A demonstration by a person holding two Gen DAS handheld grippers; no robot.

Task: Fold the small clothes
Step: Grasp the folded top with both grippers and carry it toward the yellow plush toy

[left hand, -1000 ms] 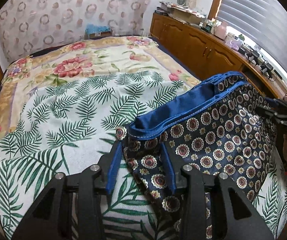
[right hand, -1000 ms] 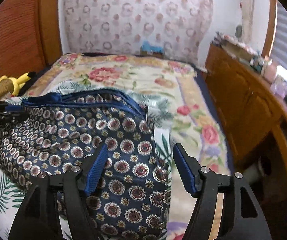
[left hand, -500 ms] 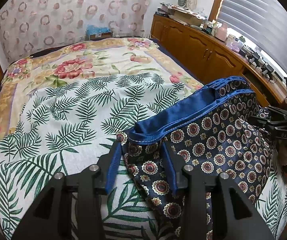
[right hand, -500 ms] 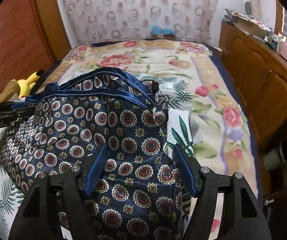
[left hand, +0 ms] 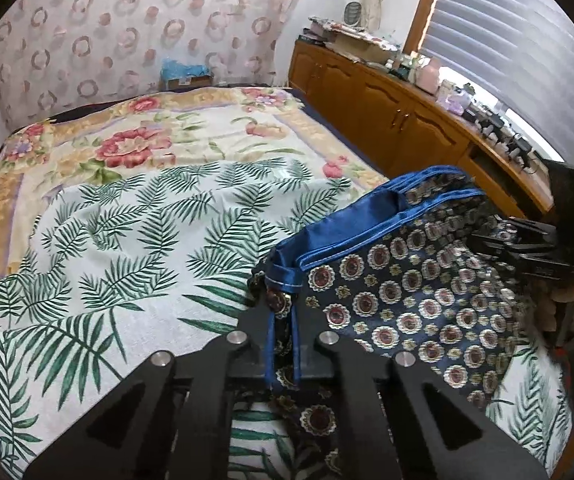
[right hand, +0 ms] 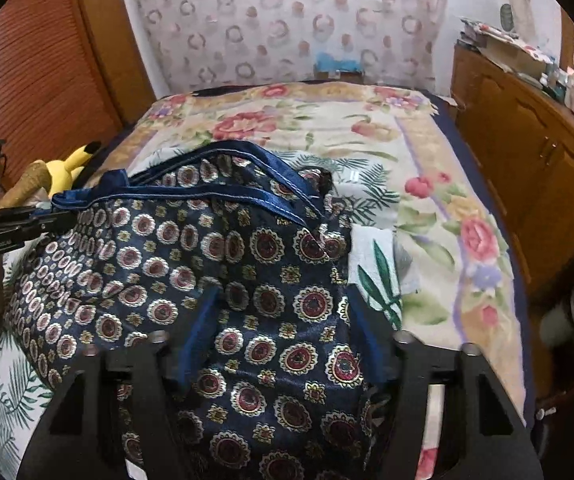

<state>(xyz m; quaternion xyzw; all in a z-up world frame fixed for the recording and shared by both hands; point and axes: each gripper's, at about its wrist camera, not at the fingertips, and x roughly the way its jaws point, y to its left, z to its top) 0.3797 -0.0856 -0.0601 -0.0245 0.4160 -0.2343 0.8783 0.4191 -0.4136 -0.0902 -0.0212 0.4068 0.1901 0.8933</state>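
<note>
A navy satin garment with round medallion print and a blue waistband lies on a white palm-leaf towel on the bed. My left gripper is shut on the garment's left waistband corner. In the right wrist view the garment fills the middle. My right gripper is open, its blue pads on either side of the cloth at the right edge. The left gripper shows at that view's left edge, and the right gripper shows at the left view's right edge.
The bed has a floral blanket. A wooden cabinet with clutter runs along the right, under a window with blinds. A yellow plush toy sits at the bed's left side by a wooden slatted door.
My left gripper has closed on the waistband corner. My right gripper has moved forward over the garment's right edge, still open.
</note>
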